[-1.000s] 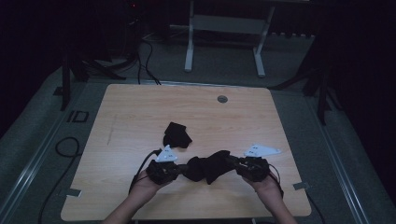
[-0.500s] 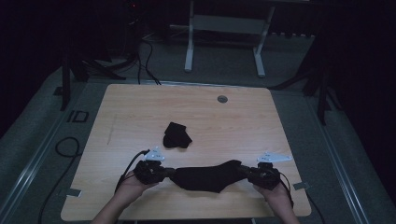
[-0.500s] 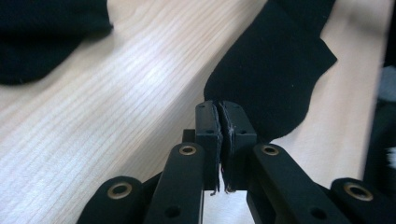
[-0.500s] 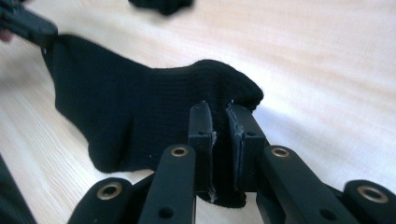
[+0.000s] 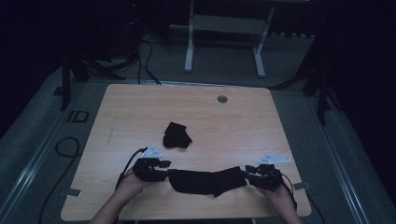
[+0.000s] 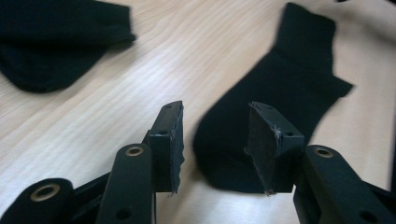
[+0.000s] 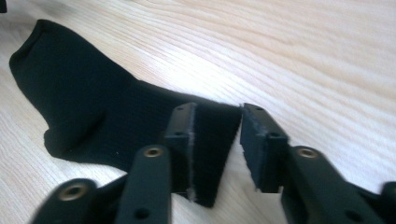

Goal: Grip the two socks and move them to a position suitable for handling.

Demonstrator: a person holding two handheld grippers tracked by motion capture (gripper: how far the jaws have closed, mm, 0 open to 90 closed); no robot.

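Observation:
A black sock (image 5: 205, 182) lies stretched flat near the table's front edge, between my two grippers. My left gripper (image 5: 168, 173) is at its left end. In the left gripper view the gripper (image 6: 215, 109) is open, its jaws astride the toe end of the sock (image 6: 280, 93) without pinching it. My right gripper (image 5: 244, 174) is at the sock's right end. In the right gripper view this gripper (image 7: 217, 112) is open too, and the sock's (image 7: 93, 107) cuff edge lies loose between its jaws. A second black sock (image 5: 176, 135), folded, lies farther back; its edge (image 6: 46, 42) is seen from the left gripper.
The wooden table (image 5: 140, 112) has a round cable hole (image 5: 222, 99) near its far edge. Cables lie on the floor (image 5: 65, 147) to the left. A white frame stand (image 5: 224, 28) is beyond the table.
The bunched sock held between the grippers was pulled out sideways and laid flat near the front edge. Both grippers moved apart and toward the person, and now stand open.

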